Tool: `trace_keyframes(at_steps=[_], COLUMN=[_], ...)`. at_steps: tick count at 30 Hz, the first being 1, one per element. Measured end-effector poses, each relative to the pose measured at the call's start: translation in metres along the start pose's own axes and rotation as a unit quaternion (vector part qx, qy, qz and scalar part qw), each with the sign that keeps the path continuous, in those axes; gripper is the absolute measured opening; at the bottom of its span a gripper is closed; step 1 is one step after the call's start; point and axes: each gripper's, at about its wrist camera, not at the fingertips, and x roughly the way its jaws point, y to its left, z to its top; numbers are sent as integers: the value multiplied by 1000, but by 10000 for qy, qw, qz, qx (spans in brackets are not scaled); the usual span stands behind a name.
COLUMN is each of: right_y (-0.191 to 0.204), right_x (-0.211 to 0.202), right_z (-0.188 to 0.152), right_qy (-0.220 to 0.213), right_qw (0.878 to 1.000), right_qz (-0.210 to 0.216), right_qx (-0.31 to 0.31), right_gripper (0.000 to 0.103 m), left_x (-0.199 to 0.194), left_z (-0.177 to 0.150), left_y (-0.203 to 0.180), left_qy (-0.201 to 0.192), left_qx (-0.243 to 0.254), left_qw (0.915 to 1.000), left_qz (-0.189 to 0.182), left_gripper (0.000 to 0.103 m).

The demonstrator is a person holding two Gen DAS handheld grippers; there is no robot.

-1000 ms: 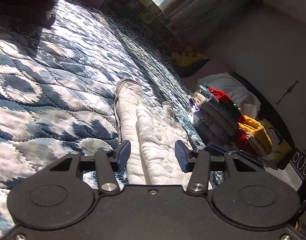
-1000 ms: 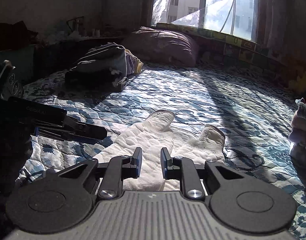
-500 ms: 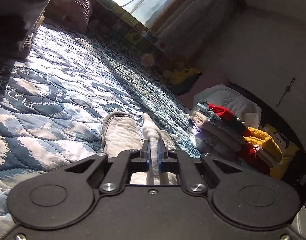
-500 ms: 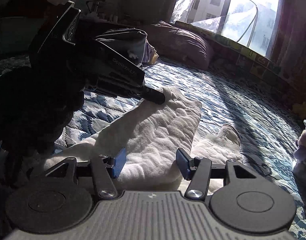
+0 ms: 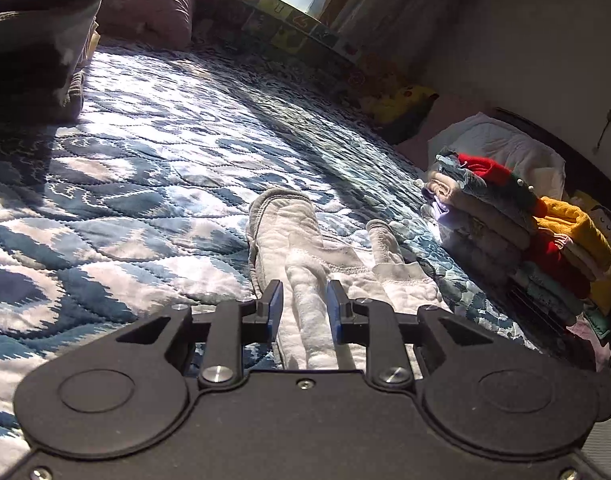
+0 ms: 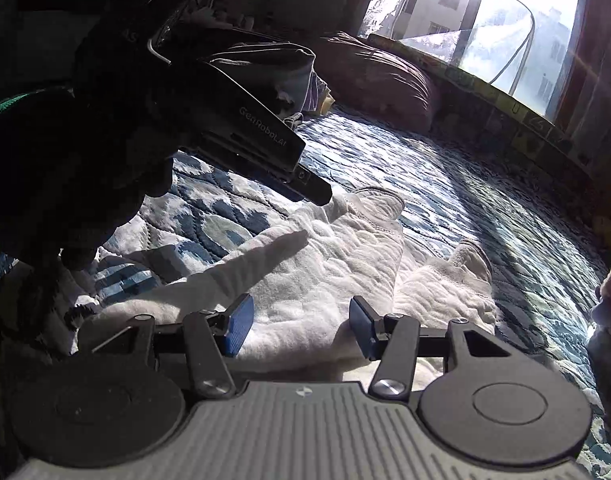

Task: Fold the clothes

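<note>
Half a second back the left tool (image 5: 301, 308) was pinched on a ridge of the white quilted trousers (image 5: 305, 256); now it's parted, narrow gap, fabric ridge lying loose between the pads. Right tool (image 6: 299, 326) hangs wide open over the waist end. Trousers lie on the blue quilted bed (image 5: 145, 152), long axis running away from both tools toward the window. Left tool's nearer the folded-over leg. Stack of folded clothes (image 5: 517, 216) sits off to the right, clear of the path, I reckon.
</note>
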Motion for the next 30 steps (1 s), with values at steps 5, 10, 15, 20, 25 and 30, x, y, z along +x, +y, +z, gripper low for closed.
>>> trace_keyframes(at_steps=[5, 10, 15, 20, 25, 30], right_y=[1, -15, -6, -4, -9, -3], right_x=[4, 14, -9, 0, 10, 12], right_z=[-2, -4, 0, -12, -22, -22], right_qy=[223, 498, 52, 119, 265, 306], right_qw=[9995, 9952, 9965, 9933, 9878, 9893], right_qz=[212, 405, 400, 527, 634, 564], right_qx=[108, 736, 726, 1017, 1395, 1308], right_gripper=[55, 59, 58, 61, 61, 61], left_x=[7, 48, 38, 62, 87, 91], left_z=[-6, -18, -2, 0, -7, -12], left_y=[-18, -17, -22, -26, -29, -34], left_qy=[94, 683, 343, 299, 787, 774], left_qx=[451, 565, 819, 1368, 1674, 1925], left_qw=[9982, 9960, 9961, 9897, 9810, 9756], left_qz=[-397, 83, -7, 295, 593, 720], left_gripper=[20, 20, 20, 21, 23, 23])
